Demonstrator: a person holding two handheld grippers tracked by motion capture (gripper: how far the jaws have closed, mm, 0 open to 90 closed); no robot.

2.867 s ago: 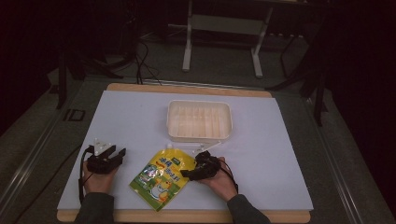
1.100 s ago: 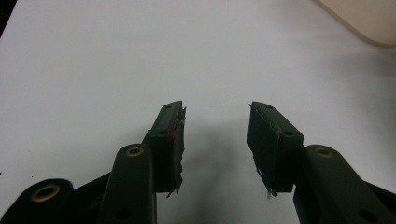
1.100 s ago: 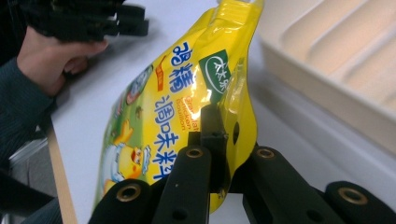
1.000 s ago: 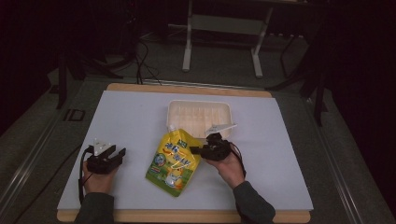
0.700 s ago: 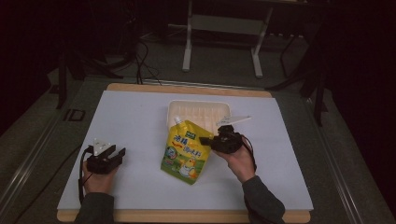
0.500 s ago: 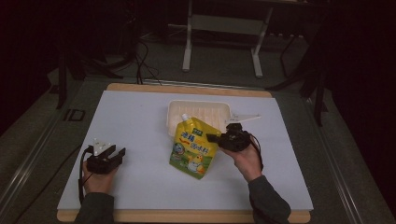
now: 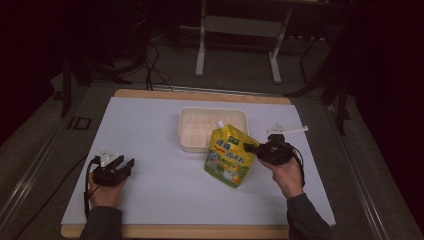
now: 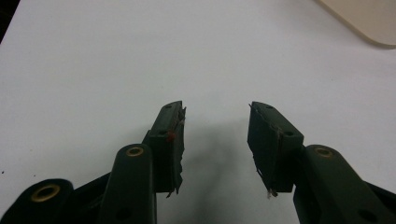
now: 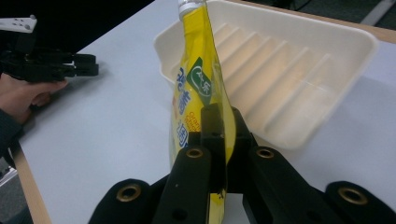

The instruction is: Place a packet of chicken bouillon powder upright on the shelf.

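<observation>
Two grippers over white table (image 7: 150,130). Left gripper (image 7: 116,169) rests low near table's left front, jaws spread apart, nothing between them. Cream ridged tray (image 7: 192,120) at table centre. Yellow spouted pouch (image 7: 231,156) hangs tilted just in front of tray, spout overlapping tray's near rim. Right gripper (image 7: 254,149) clamped on pouch's right edge, lifted off table.

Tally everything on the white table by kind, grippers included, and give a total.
Yellow spouted pouch: 1, clamped in the right gripper
Cream ribbed tray: 1
Handheld grippers: 2, counting the left gripper with jaws apart
Total: 4
</observation>
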